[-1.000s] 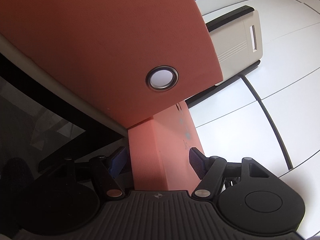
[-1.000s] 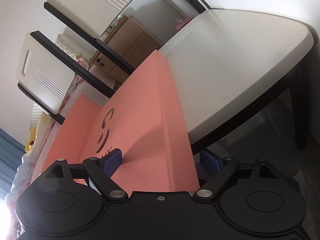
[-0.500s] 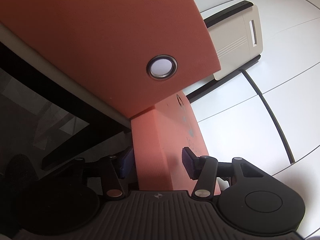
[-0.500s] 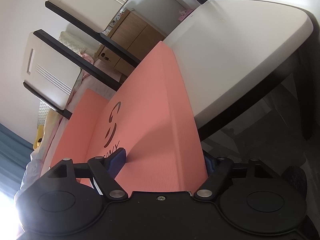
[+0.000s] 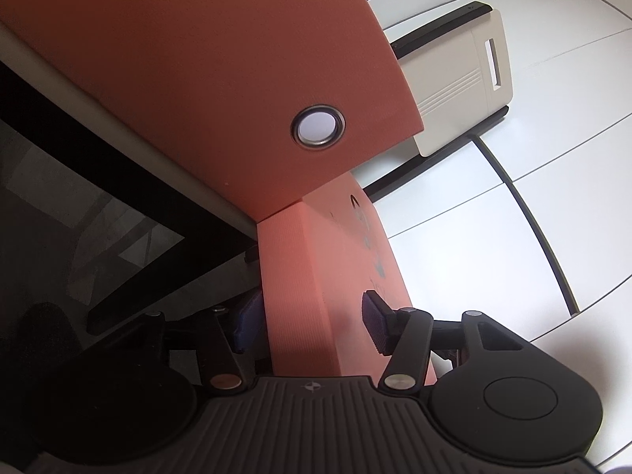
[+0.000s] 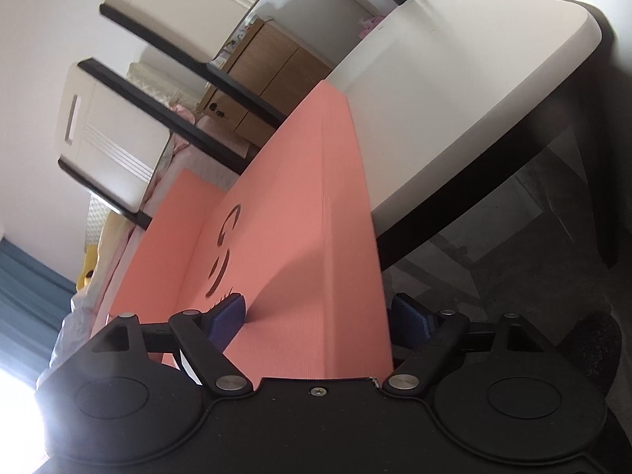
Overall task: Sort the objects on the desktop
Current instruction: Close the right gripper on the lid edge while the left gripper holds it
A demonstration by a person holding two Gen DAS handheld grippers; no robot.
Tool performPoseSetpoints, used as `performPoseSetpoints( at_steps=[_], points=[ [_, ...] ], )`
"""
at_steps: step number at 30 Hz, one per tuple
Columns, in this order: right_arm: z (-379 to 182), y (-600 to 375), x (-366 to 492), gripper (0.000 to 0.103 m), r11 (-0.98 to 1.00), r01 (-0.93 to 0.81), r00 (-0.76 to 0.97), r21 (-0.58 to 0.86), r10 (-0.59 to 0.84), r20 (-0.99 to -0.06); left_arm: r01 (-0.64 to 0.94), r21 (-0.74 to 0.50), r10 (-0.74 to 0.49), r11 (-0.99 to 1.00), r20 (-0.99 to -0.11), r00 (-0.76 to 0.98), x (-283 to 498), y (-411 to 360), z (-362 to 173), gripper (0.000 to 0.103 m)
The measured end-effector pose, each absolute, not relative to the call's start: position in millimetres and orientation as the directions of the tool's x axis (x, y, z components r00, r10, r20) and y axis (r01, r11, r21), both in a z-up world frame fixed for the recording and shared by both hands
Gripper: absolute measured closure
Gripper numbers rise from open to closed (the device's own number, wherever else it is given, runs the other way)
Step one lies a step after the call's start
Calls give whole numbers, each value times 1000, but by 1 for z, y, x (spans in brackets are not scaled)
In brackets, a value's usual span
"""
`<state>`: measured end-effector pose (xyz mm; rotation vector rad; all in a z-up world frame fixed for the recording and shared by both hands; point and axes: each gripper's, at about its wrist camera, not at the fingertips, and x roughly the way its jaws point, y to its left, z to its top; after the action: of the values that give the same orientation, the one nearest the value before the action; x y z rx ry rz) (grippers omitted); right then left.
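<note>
both grippers [image 5: 312,322] [image 6: 322,316] clamp the folded pink mat [image 6: 300,213].

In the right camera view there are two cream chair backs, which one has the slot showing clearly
The lower chair back, nearer the pink folded mat: its tall narrow slot shows fully. The upper chair back is cut off at the frame's top edge.
</note>
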<state>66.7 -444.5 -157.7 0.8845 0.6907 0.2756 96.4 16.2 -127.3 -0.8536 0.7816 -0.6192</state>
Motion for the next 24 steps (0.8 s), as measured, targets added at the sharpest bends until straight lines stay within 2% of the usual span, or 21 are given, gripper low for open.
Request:
performPoseSetpoints(
  at_steps=[11,14,24],
  points=[
    [-157,-444,83,21,621,28,755,783,501,-424,179,-839,-757,515,-346,554,100,22,-147,38],
    [-156,-440,85,29,640,-1,750,768,509,-423,188,-834,-760,519,-351,547,99,20,-147,38],
    [-155,-439,77,28,628,-37,716,777,559,-418,198,-844,-766,498,-322,556,98,40,-146,39]
  ],
)
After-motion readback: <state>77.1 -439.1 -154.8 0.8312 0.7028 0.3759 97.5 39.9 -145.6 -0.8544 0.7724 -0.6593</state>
